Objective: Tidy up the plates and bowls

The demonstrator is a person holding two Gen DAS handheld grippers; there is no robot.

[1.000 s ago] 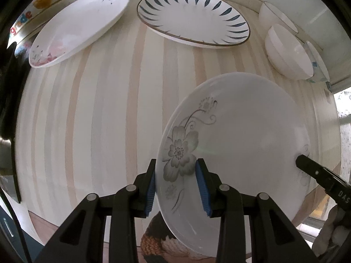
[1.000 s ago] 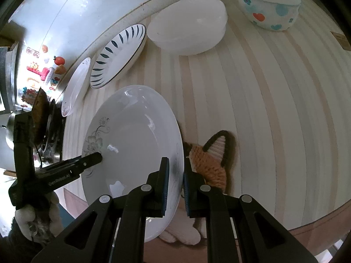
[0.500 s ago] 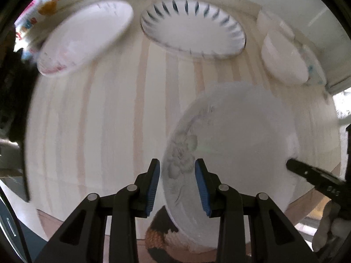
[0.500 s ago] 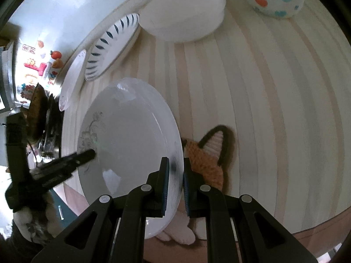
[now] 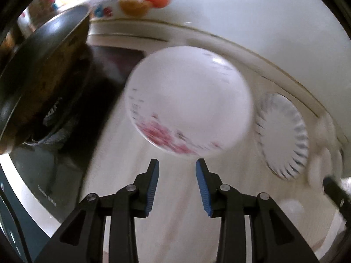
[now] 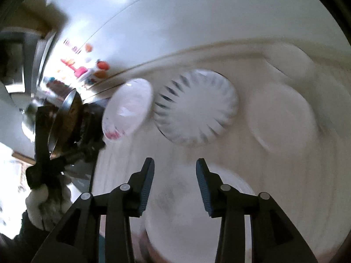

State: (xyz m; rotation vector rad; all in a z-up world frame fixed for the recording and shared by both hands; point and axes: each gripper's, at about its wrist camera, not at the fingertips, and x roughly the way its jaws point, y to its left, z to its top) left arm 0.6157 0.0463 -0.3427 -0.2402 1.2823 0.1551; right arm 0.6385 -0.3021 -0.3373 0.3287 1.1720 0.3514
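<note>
Both views are motion-blurred. My left gripper point(image 5: 175, 175) is open and empty, just short of a white plate with red flowers point(image 5: 188, 100) on the striped counter. A plate with dark blue rim strokes point(image 5: 283, 135) lies to its right. My right gripper point(image 6: 174, 175) is open and empty above the grey-flower plate point(image 6: 197, 214), which lies flat below the fingers. In the right wrist view the red-flower plate point(image 6: 127, 109), the blue-stroke plate point(image 6: 195, 107) and stacked white bowls point(image 6: 283, 114) lie further back.
A dark wok point(image 5: 41, 70) sits on a stove at the left. The tiled wall with fruit stickers point(image 5: 144, 2) runs behind the plates. The left gripper with the gloved hand point(image 6: 43, 166) shows at the left of the right wrist view.
Both grippers let go of the grey-flower plate and opened. The left gripper swung left toward the red-flower plate. The right gripper pulled back and tilted up.
</note>
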